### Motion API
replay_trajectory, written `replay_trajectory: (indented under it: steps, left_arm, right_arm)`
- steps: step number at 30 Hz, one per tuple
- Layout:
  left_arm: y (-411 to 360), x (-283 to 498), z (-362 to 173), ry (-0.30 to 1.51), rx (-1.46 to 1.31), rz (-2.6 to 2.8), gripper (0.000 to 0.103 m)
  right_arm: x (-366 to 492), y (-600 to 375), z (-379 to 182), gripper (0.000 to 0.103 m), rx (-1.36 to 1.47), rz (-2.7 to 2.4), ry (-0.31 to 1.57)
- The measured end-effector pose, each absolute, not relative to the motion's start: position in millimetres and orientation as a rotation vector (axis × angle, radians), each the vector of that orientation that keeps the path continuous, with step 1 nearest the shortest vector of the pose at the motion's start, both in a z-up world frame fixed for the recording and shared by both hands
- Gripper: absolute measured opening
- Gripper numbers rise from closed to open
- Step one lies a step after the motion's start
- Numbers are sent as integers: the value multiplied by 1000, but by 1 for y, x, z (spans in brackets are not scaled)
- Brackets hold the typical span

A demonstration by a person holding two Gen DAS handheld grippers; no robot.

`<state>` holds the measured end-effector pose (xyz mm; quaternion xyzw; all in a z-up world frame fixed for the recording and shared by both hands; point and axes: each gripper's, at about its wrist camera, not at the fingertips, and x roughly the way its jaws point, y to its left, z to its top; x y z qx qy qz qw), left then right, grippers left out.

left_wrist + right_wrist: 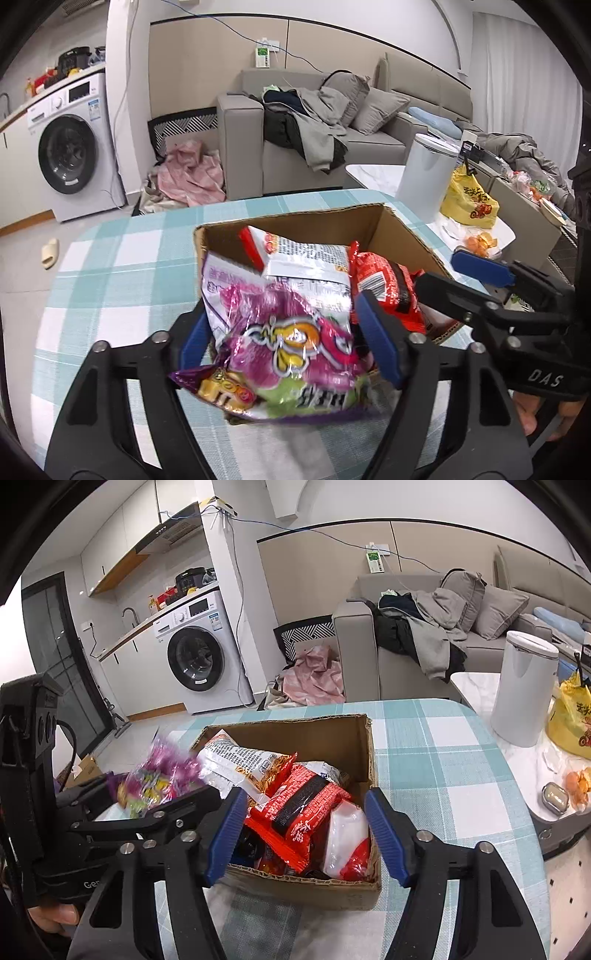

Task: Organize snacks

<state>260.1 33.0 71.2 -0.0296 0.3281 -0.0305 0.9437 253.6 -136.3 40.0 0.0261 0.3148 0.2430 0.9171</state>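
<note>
Snacks: purple bag [291, 343] flops on the box [321, 218] rim near the table's [110, 266] front edge, between the left gripper's [291, 339] parted jaws; right gripper's [306, 834] jaws apart too. Light, crinkly, slippery; pinch a sealed edge.

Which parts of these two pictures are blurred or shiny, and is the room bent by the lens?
Left wrist view: glare on the purple snack bag, its lower edge smeared. Right wrist view: that bag is a motion smear; the red packet is sharp. Both views curve walls.
</note>
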Motion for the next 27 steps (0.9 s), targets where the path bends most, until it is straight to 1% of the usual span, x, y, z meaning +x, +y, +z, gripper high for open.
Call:
replay_trajectory:
  steps: [2, 3, 5, 7, 9, 10, 11, 22, 27]
  left_arm:
    - [35, 257, 72, 667, -70, -61, 83]
    - [36, 254, 73, 665, -73, -62, 83]
    - [37, 249, 74, 662, -70, -56, 85]
    - [37, 244, 75, 654, -58, -51, 85]
    - [36, 236, 77, 646, -46, -48, 91]
    - [37, 232, 78, 638, -43, -45, 98]
    - [38, 225, 80, 619, -40, -37, 102]
    - [51, 176, 94, 526, -67, -14, 102]
    - [57, 155, 92, 495, -72, 5, 102]
  right_arm:
    - [252, -139, 42, 81, 60, 500, 636]
    - [251, -140, 43, 85, 62, 501, 631]
    - [247, -143, 45, 90, 65, 503, 615]
    - [244, -145, 47, 99, 69, 500, 610]
    - [242, -147, 49, 102, 74, 502, 599]
    - [241, -148, 49, 102, 74, 502, 595]
    - [239, -150, 50, 102, 74, 501, 592]
    - [215, -165, 51, 103, 80, 519, 540]
    - [203, -168, 48, 103, 71, 530, 512]
